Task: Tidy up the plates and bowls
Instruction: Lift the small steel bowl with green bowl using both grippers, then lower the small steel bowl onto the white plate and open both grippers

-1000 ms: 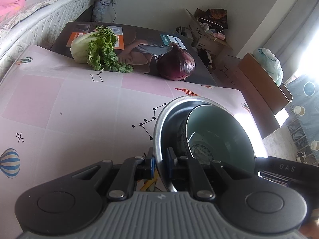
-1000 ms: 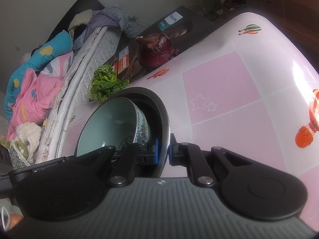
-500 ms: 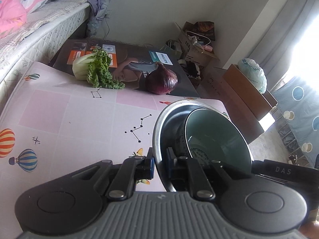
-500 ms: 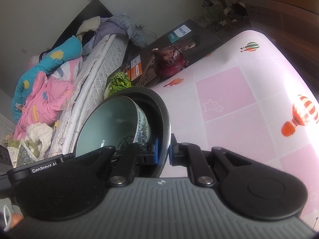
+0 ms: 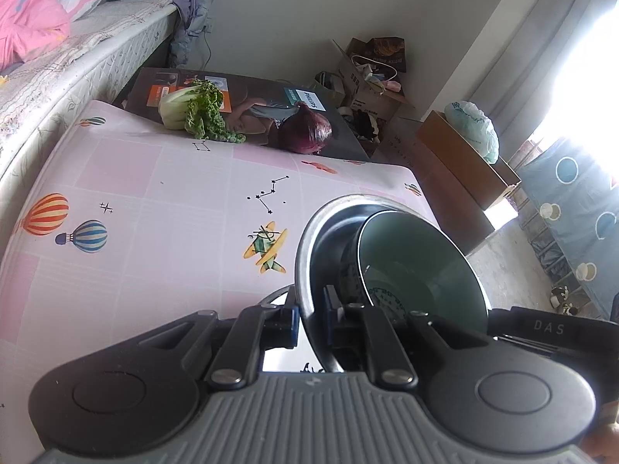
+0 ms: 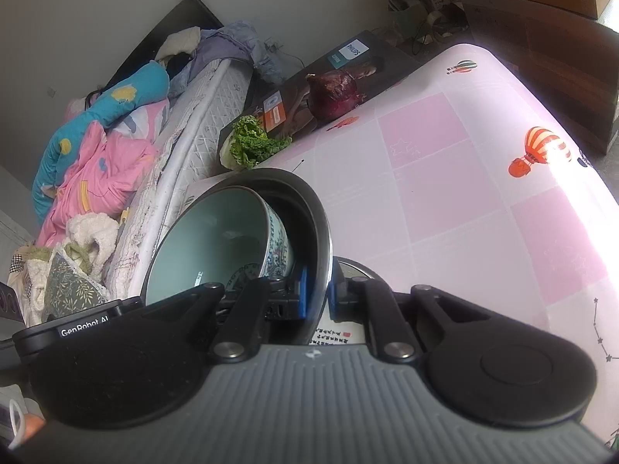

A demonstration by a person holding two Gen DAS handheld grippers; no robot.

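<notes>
Left gripper (image 5: 309,311): jaws clamped on the metal basin (image 5: 309,247) rim.
Right gripper (image 6: 316,294): jaws clamped on the opposite rim.
Load: porcelain bowl (image 6: 216,243) sits loose inside the basin, held above the pink surface (image 5: 162,208).
Risk: uneven hands tilt the basin; the bowl slides and chips.
Risk: thin rim slips from the pads.

A lived-in bedroom of a home, as I see it through both wrist cameras. Upper left of the left view: a bare quilted mattress (image 5: 96,54) with a pink and blue quilt (image 6: 96,147) heaped on it. Centre: a low table under a pink balloon-print cloth (image 5: 154,201). Upper middle: open cardboard boxes (image 5: 371,77) of clutter against a plain wall. Right edge: a curtain (image 5: 553,38) beside a bright window, with a circle-patterned rug (image 5: 572,201) on the concrete floor.
</notes>
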